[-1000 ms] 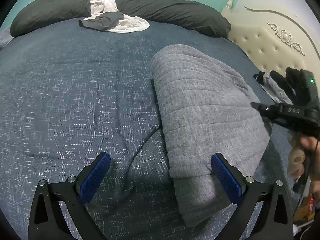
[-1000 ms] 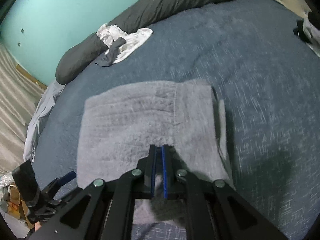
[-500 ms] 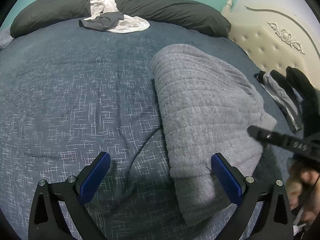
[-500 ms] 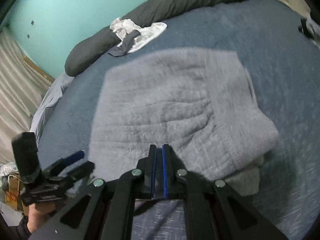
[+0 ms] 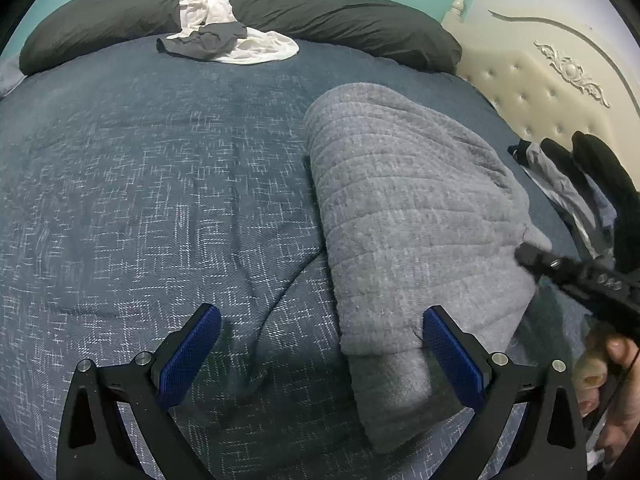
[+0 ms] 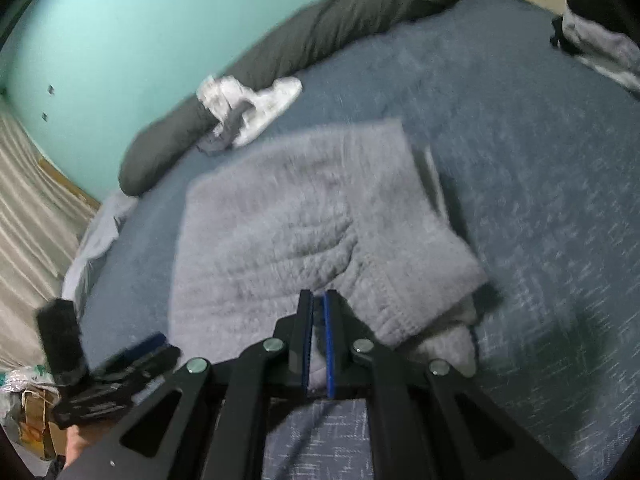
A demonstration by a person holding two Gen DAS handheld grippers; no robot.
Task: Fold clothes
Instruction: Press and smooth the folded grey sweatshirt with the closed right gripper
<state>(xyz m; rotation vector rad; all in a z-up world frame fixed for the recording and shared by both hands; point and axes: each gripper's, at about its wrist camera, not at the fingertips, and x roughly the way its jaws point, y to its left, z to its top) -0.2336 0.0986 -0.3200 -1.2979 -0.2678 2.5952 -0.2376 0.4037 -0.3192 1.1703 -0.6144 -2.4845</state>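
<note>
A folded grey knit garment (image 5: 404, 216) is laid on the blue bedspread (image 5: 140, 200), right of centre in the left wrist view, its long axis running from the lower edge up toward the dark pillow (image 5: 320, 16). Its near right edge is pinched between the narrowed fingers of the right gripper (image 6: 318, 312). The left gripper (image 5: 320, 344) is held wide, gripping nothing. No legible writing is seen.
</note>
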